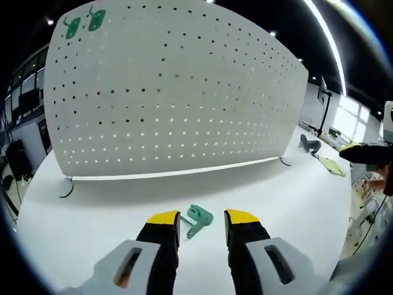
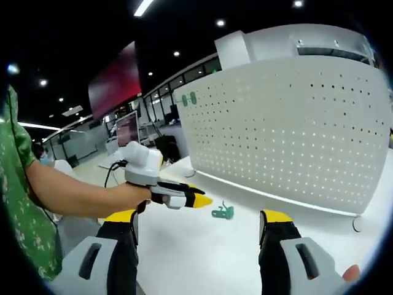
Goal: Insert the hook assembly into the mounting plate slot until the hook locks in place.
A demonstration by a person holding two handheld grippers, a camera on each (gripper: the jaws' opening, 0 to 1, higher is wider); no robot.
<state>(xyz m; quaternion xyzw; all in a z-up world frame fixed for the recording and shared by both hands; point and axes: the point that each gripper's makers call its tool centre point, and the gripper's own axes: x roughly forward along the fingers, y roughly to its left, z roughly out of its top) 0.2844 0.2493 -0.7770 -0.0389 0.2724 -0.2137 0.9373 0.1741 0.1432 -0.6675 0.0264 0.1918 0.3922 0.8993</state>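
Left gripper (image 1: 201, 222) is low over the white table (image 1: 295, 203), jaws spread apart and empty, yellow tips either side of a gap. The green hook (image 1: 198, 219) lies flat on the table in that gap, just past the tips at about 12 o'clock from the jaws, not touched yet as far as I can tell.

The pegboard (image 1: 178, 92) stands upright behind it, filling 10 to 2 o'clock in the left gripper view. Two more green hooks (image 1: 84, 23) already hang near its top corner at 11 o'clock. A few other small pieces (image 1: 322, 157) lie on the table at 3 o'clock, near the board's far foot.

In the right gripper view the right gripper (image 2: 200, 222) also has jaws wide apart, holding nothing. It looks across at the left gripper (image 2: 193, 200), which a hand (image 2: 129, 195) holds, with the hook (image 2: 223, 212) just beyond its tips at 12 o'clock and the pegboard (image 2: 295, 129) at 1 to 3 o'clock.

Step in hand looks like the pick-up. To do it well:
- Ease forward and down so the hook sits fully between the pads.
- Close on its flat body, not the curved end.
- Leave the back prongs free for the holes.
- Lift level, then approach the board square-on.
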